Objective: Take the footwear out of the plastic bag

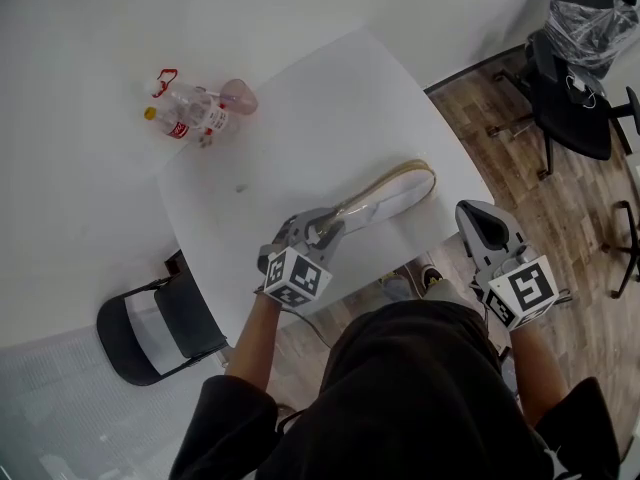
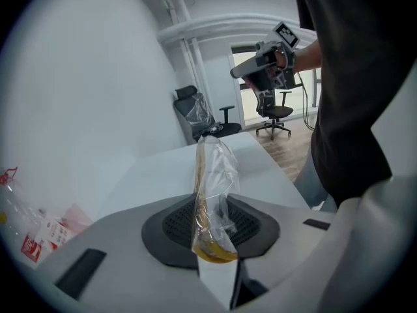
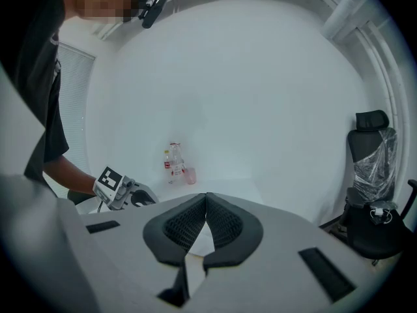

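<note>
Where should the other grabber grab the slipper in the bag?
Probably its far, rounded end, coming from the right. The slipper is long and thin, so jaws can pinch across it. The left gripper pinches the plastic bag at the near end; the right gripper, shut and empty, is on that side.

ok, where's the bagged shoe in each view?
Head view: plastic bag holding the footwear, mid-table, near end in the left gripper.
Left gripper view: plastic bag at centre, clamped between the jaws.
Right gripper view: not in it.
Shared landmark: bottles.
</note>
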The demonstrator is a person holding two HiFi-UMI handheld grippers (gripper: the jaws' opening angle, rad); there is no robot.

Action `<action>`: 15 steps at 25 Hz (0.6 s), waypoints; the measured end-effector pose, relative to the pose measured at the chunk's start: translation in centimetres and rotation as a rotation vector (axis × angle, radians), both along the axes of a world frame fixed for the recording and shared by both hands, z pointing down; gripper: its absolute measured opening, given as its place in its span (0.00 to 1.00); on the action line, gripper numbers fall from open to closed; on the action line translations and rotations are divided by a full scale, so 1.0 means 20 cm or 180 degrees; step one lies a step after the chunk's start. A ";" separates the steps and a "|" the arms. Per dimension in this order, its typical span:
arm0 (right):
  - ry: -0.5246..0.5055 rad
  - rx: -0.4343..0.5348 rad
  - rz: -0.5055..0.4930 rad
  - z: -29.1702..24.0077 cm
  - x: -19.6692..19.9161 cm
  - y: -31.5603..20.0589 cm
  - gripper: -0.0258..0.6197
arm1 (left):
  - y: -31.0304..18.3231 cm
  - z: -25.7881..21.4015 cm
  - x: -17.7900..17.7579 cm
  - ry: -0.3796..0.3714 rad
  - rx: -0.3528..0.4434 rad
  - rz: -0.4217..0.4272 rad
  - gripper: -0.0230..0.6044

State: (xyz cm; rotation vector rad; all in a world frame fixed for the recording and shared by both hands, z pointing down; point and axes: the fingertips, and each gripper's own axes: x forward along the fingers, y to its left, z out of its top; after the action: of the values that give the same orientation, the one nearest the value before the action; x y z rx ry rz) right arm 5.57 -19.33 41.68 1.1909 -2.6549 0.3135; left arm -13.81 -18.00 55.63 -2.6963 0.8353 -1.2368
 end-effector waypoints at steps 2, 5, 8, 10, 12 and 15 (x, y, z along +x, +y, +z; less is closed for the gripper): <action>0.0049 0.0036 -0.0052 0.00 0.00 -0.02 0.06 | -0.01 -0.07 -0.02 0.0104 0.0167 0.0034 0.20; 0.0094 0.0037 -0.0074 0.00 0.03 -0.04 0.06 | -0.02 -0.18 -0.04 0.0293 0.0334 0.0061 0.19; 0.0110 0.0014 -0.0121 0.00 0.04 -0.07 0.06 | -0.02 -0.28 -0.05 0.0456 0.0407 0.0035 0.18; 0.0118 0.0022 -0.0146 -0.01 0.04 -0.08 0.06 | -0.03 -0.30 -0.05 0.0460 0.0434 0.0032 0.18; 0.0118 0.0032 -0.0179 -0.02 0.03 -0.09 0.06 | -0.04 -0.30 -0.05 0.0406 0.0426 0.0049 0.18; 0.0175 0.0040 -0.0336 -0.01 -0.02 -0.07 0.06 | -0.05 -0.29 -0.06 0.0325 0.0385 0.0113 0.18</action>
State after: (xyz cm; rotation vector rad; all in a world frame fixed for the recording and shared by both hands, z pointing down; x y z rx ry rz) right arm 5.10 -20.80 41.56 1.0428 -2.6637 0.2432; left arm -14.96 -18.94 49.75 -2.6837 0.8405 -1.0144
